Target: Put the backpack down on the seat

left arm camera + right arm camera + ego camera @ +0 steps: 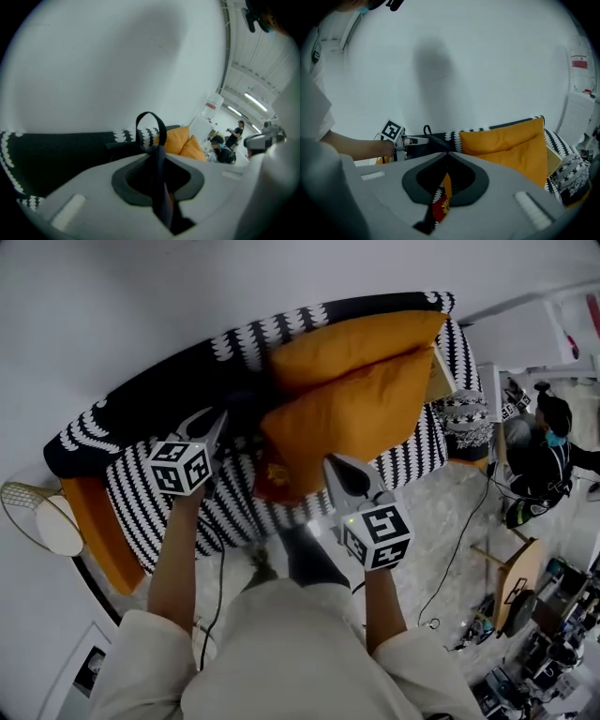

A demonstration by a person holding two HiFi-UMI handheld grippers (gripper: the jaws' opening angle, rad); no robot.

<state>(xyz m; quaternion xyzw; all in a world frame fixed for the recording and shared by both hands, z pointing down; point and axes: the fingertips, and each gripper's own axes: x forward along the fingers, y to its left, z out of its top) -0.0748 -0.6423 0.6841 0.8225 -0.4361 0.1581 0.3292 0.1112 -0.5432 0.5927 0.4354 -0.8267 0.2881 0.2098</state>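
A dark backpack [246, 418] with a red patch and gold emblem [273, 476] hangs over the black-and-white patterned sofa [131, 493], between my two grippers. My left gripper [221, 418] is shut on the backpack's black strap, whose loop [149, 113] stands up past the closed jaws [157, 149]. To the right, my right gripper [330, 463] is shut on an orange and red fold of the backpack [440, 199] that shows between its jaws [447, 157]. The right gripper view also shows the left gripper [423, 139] at the backpack's dark top [438, 138].
Two orange cushions [366, 409] lean on the sofa back just right of the backpack. A woven round object [42, 512] stands at the sofa's left end. A person [544, 456], a wooden chair [516, 577] and a floor cable [459, 549] are at the right.
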